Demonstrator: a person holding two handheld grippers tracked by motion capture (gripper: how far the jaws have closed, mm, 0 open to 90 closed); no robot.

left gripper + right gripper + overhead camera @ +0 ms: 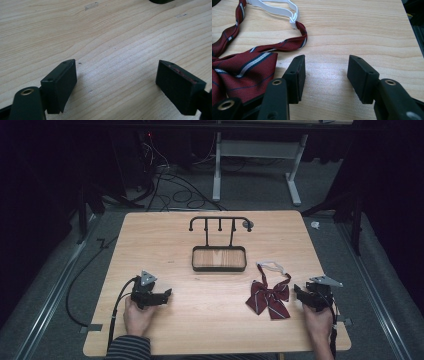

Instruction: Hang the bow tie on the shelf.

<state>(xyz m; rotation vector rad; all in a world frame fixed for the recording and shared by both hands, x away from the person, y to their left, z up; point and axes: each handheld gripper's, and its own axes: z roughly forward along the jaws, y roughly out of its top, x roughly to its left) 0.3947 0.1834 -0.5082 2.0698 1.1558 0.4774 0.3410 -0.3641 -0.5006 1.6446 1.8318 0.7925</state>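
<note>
Beside right tongs (325, 77), bow tie (244, 72) cut off

Light: bright overhead on the bench (210, 290), surroundings dark.
Glare: soft sheen on wood in both gripper views.
Focus: near jaws slightly soft.

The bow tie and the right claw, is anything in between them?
No. Only bare table lies between the open right claw and the red striped bow tie, which sits just beside its left jaw, not between the jaws.
</note>
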